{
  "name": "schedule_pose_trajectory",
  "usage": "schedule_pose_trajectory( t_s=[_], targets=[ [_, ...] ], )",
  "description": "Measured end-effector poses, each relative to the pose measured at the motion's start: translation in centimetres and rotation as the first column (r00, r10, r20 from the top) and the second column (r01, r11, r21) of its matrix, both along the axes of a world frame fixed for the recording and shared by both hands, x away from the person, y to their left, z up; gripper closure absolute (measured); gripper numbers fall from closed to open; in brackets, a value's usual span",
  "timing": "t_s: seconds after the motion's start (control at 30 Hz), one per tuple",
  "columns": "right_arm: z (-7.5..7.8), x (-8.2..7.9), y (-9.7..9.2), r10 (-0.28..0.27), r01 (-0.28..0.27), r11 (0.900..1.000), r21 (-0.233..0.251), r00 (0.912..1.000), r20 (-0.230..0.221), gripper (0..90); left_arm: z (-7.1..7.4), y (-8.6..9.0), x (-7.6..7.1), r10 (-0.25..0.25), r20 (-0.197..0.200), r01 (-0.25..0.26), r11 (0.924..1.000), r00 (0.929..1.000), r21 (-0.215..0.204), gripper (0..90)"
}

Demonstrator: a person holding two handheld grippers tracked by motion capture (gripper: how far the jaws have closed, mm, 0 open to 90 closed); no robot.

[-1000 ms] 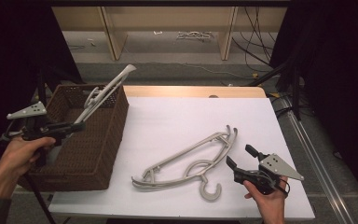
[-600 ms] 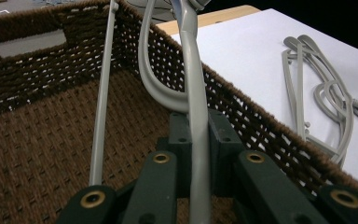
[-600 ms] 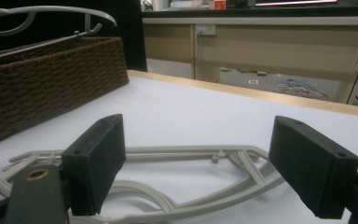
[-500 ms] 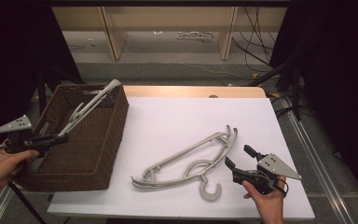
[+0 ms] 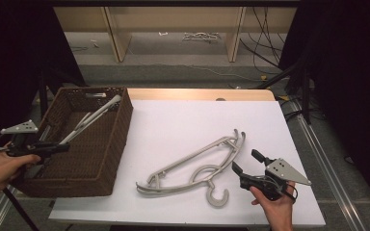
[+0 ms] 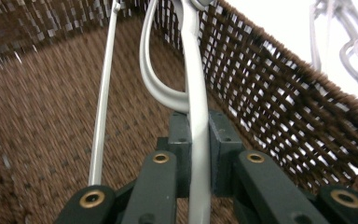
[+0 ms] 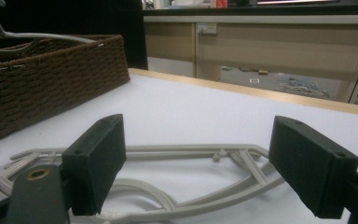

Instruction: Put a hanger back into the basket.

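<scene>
High view: left gripper at left edge of frame, over near part of wicker basket, jaws clamped on grey hanger. Long axis of held hanger diagonal, from jaws at lower left up toward basket's far right corner at upper centre-left; far end resting at basket rim. Basket contents: this hanger, mostly inside, plus thin metal bar alongside it.

Left gripper view: pads closed on flat grey arm of hanger, hook curve branching left just beyond pads; brown weave floor and wall behind.

Second hanger flat on white table, centre-right of frame, long axis lower left to upper right, hook toward bottom edge.

Right gripper at lower right, jaws wide apart, empty, just beside second hanger.
</scene>
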State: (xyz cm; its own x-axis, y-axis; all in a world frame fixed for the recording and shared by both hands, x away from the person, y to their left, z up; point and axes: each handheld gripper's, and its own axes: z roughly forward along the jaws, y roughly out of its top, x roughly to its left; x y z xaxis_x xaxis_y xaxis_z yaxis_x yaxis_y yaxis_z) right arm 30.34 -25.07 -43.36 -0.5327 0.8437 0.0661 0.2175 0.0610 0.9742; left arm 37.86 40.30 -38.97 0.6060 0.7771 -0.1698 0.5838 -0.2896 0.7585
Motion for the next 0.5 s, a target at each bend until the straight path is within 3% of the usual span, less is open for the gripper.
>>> schedule_pose_trajectory(
  t_s=[0.03, 0.07, 0.1, 0.13, 0.17, 0.2, 0.3, 0.33, 0.43, 0.47, 0.5],
  targets=[
    [0.0, 0.0, 0.0, 0.005, -0.005, 1.0, -0.002, 0.9999, -0.012, 19.9, 0.0, -0.2, 0.3, -0.007, -0.039, 0.008, 0.9996, 0.9992, 0.026, 81.3],
    [0.0, 0.0, 0.0, 0.005, -0.005, 1.0, -0.002, 0.9999, -0.012, 19.9, 0.0, -0.2, 0.3, -0.007, -0.039, 0.008, 0.9996, 0.9992, 0.026, 81.1],
    [0.0, 0.0, 0.0, -0.001, 0.001, 1.0, 0.006, 1.0, 0.0, 19.8, -0.1, -0.5, 0.6, -0.004, -0.061, 0.007, 0.9986, 0.9981, 0.053, 81.1],
    [0.0, 0.1, 0.1, 0.006, -0.007, 0.9998, 0.019, 1.0, 0.007, 19.9, -0.1, -0.6, 1.0, -0.035, -0.096, 0.046, 0.9919, 0.9948, 0.118, 80.8],
    [0.0, 0.1, 0.1, 0.006, -0.007, 0.9998, 0.019, 1.0, 0.007, 19.9, -0.1, -0.6, 1.0, -0.035, -0.096, 0.046, 0.9919, 0.9948, 0.118, 80.8],
    [0.0, -0.1, 0.0, 0.006, -0.006, 0.9999, -0.013, 0.9999, -0.012, 19.9, -0.3, -1.1, 1.2, -0.051, -0.118, 0.067, 0.9889, 0.9917, 0.133, 80.8],
    [0.0, 0.0, 0.0, 0.009, -0.009, 0.9999, -0.004, 0.9999, -0.01, 19.9, -0.4, -1.3, 1.2, -0.051, -0.121, 0.07, 0.9853, 0.9913, 0.156, 80.5],
    [0.1, 0.0, 0.0, 0.008, -0.008, 1.0, 0.0, 0.9999, -0.008, 19.9, -0.4, -1.3, 1.1, -0.066, -0.137, 0.091, 0.9788, 0.9883, 0.184, 80.4],
    [-0.1, 0.0, 0.0, 0.007, -0.007, 1.0, -0.002, 1.0, -0.001, 19.9, -1.0, -1.5, 1.2, -0.039, -0.153, 0.067, 0.982, 0.9874, 0.177, 78.8],
    [0.0, 0.0, 0.0, 0.004, -0.004, 1.0, 0.004, 1.0, -0.004, 19.9, -1.2, -1.6, 1.3, -0.035, -0.211, 0.075, 0.9806, 0.9768, 0.181, 78.2],
    [0.0, 0.0, 0.0, 0.004, -0.004, 1.0, 0.004, 1.0, -0.004, 19.9, -1.2, -1.6, 1.3, -0.035, -0.211, 0.075, 0.9806, 0.9768, 0.181, 79.1]
  ],
)
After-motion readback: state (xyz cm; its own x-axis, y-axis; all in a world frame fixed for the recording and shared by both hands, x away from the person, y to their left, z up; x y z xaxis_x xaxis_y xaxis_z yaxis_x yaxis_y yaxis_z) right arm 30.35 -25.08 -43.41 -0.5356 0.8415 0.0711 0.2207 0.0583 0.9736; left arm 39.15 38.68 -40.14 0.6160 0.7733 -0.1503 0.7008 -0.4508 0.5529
